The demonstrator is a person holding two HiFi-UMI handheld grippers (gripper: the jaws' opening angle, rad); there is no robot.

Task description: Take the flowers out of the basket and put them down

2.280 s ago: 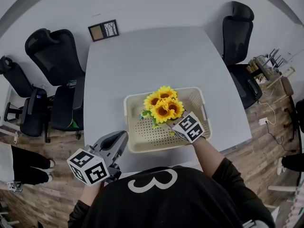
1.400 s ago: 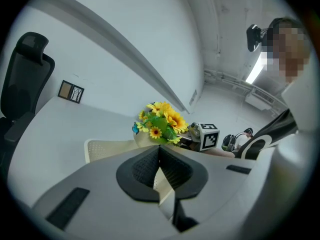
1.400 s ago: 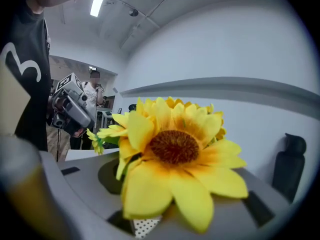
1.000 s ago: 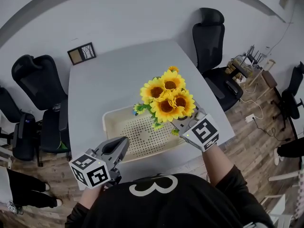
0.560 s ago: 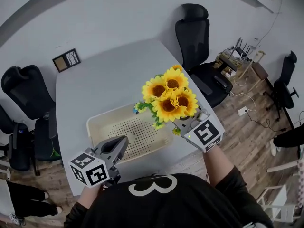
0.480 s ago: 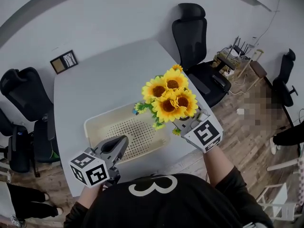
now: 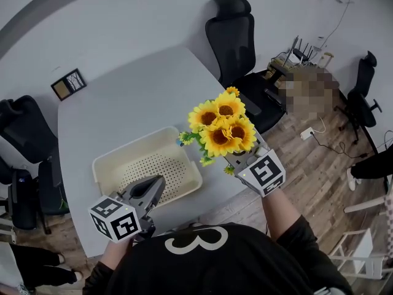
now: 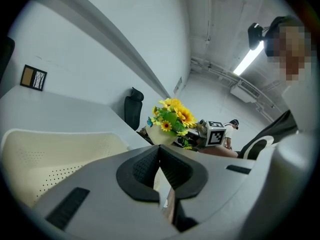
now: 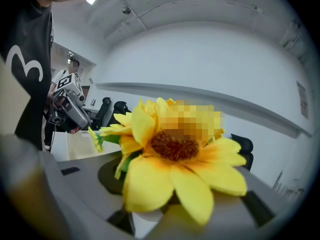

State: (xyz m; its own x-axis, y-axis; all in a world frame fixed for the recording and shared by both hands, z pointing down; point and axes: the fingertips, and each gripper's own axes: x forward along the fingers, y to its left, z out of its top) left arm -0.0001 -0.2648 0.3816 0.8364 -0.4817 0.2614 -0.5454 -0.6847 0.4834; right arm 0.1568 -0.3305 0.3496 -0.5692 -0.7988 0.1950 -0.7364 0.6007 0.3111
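A bunch of yellow sunflowers (image 7: 221,128) hangs in the air over the grey table's (image 7: 135,97) near right edge, to the right of the cream perforated basket (image 7: 147,165). My right gripper (image 7: 238,155) is shut on its lower part, and the blooms hide the jaws. In the right gripper view one big sunflower (image 9: 175,159) fills the space above the jaws. The basket holds nothing. My left gripper (image 7: 149,191) hovers at the basket's near edge, shut with nothing in it. From the left gripper view the flowers (image 8: 172,120) show to the right, with a pale base under them.
A small picture frame (image 7: 69,83) lies at the table's far left corner. Black office chairs stand behind the table (image 7: 232,29) and along its left side (image 7: 21,128). Wooden floor (image 7: 319,165) and cables lie to the right, past the table's edge.
The flowers have come up out of the basket in my right gripper and now hang to the right of it. My left gripper stays at the basket's near edge.
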